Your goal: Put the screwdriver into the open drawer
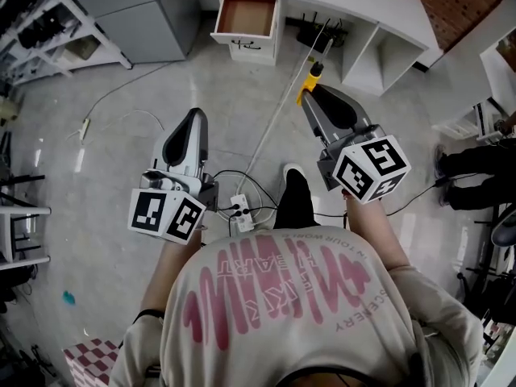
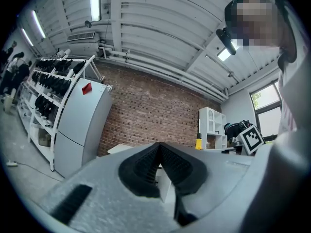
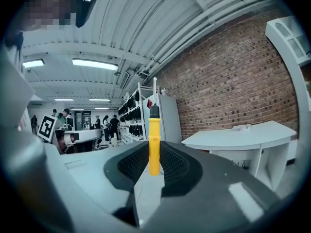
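Right gripper [image 3: 154,155] pinches the screwdriver [image 3: 154,142] mid-handle, shaft upright above the jaws, while left gripper [image 2: 159,152] is pressed together on nothing; tool is light and stiff, yellow handle probably slick, so grip there; open drawer [image 1: 246,14] well ahead.

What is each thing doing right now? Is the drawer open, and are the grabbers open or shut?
Drawer: open, looks empty inside.
Screwdriver: held by its yellow handle, not in the drawer yet.
Right gripper: shut on the screwdriver.
Left gripper: jaws together, nothing between them.
Power strip: on the floor, with cables plugged in.
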{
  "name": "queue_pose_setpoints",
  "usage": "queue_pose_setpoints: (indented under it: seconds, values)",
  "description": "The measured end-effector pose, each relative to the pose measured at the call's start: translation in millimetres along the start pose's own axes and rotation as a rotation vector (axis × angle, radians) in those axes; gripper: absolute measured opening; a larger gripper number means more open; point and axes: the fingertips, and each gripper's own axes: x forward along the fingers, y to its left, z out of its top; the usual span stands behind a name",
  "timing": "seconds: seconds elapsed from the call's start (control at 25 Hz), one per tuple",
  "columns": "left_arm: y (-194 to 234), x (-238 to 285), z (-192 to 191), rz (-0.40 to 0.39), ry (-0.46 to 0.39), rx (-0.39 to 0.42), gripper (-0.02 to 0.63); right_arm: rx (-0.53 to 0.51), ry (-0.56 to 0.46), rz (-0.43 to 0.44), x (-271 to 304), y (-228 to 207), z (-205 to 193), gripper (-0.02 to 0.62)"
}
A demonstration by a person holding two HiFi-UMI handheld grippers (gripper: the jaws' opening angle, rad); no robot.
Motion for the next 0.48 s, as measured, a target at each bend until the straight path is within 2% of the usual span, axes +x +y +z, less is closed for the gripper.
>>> queue_pose_setpoints:
  seconds: [0.28, 0.48]
  values:
    - [15, 82, 1, 0.042, -0.020, 0.017, 0.002, -0.007, 0.013, 0.067, 58, -68, 15, 0.081]
    - [23, 151, 11, 0.083, -0.056, 0.015, 0.002, 0.005, 0.001, 0.126, 98, -125, 46, 0.081]
